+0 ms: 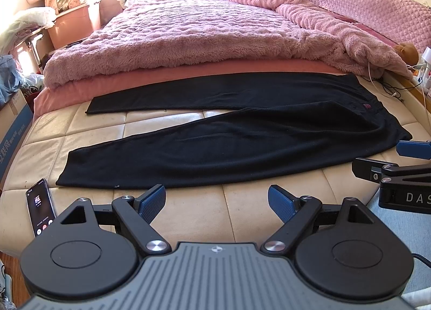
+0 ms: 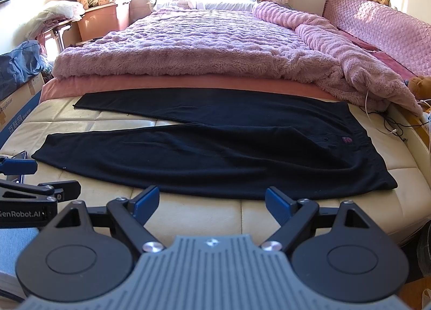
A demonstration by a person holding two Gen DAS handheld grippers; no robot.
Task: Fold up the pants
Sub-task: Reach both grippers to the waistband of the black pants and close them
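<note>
Black pants (image 1: pixel 215 148) lie flat on the cream leather bed end (image 1: pixel 242 218), legs spread apart toward the left, waistband at the right with a small pink label (image 1: pixel 367 106). They also show in the right wrist view (image 2: pixel 215 159). My left gripper (image 1: pixel 216 203) is open and empty, just in front of the near leg's edge. My right gripper (image 2: pixel 212 205) is open and empty, just in front of the pants' near edge toward the waist. The right gripper shows at the right edge of the left wrist view (image 1: pixel 398 159); the left gripper shows at the left edge of the right wrist view (image 2: pixel 32 175).
A phone (image 1: pixel 40 207) lies left of the near leg hem. A fluffy pink blanket (image 1: pixel 202 43) covers the bed behind the pants. Cables (image 1: pixel 388 89) lie at the far right. Boxes and bags (image 1: pixel 16 110) stand left of the bed.
</note>
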